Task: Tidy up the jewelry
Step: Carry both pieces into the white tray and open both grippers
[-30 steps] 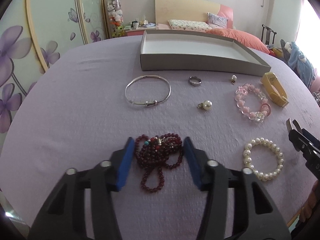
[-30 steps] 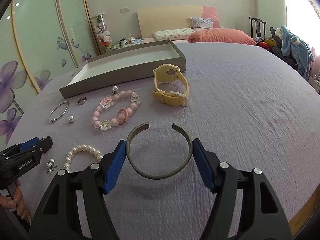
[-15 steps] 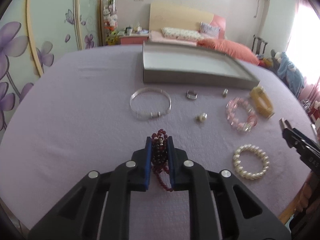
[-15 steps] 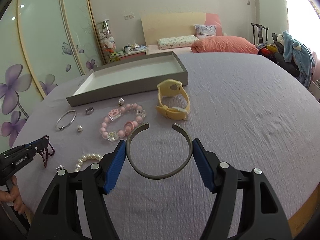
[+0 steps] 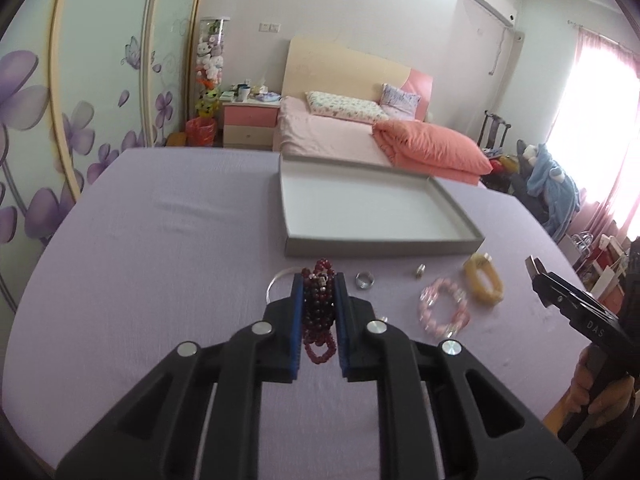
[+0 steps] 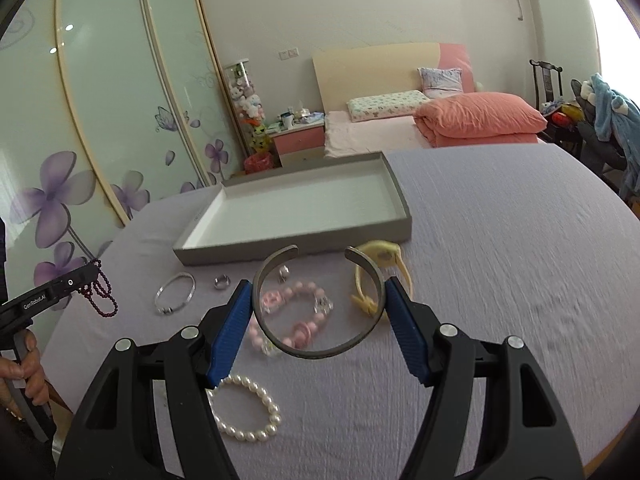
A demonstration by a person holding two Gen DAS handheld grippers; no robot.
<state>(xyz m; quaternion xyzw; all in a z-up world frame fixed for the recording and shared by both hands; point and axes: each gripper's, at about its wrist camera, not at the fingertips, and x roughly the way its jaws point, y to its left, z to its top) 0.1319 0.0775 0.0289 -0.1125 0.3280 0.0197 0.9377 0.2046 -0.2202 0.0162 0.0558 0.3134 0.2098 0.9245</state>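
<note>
I grip dark red bead strands (image 5: 318,312) in the left gripper (image 5: 318,312) and a grey open metal cuff (image 6: 316,304) in the wider-set right gripper (image 6: 318,312); the shallow grey cardboard tray (image 6: 296,246) is empty, other pieces unsorted.

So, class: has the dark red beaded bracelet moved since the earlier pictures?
Yes. The dark red beaded bracelet has been lifted off the purple cloth, clamped in the left gripper, and now hangs nearer the grey tray.

The table (image 6: 500,264) wears matt lilac cloth, finely crinkled. The tray (image 6: 304,245) near its far edge looks like matt grey card. The cuff (image 6: 320,350) is dull brushed metal; the bangle (image 6: 175,294) shines. Glossy pearl beads (image 6: 248,408); the dark red beads (image 5: 318,304), possibly stone, gleam faintly.
</note>
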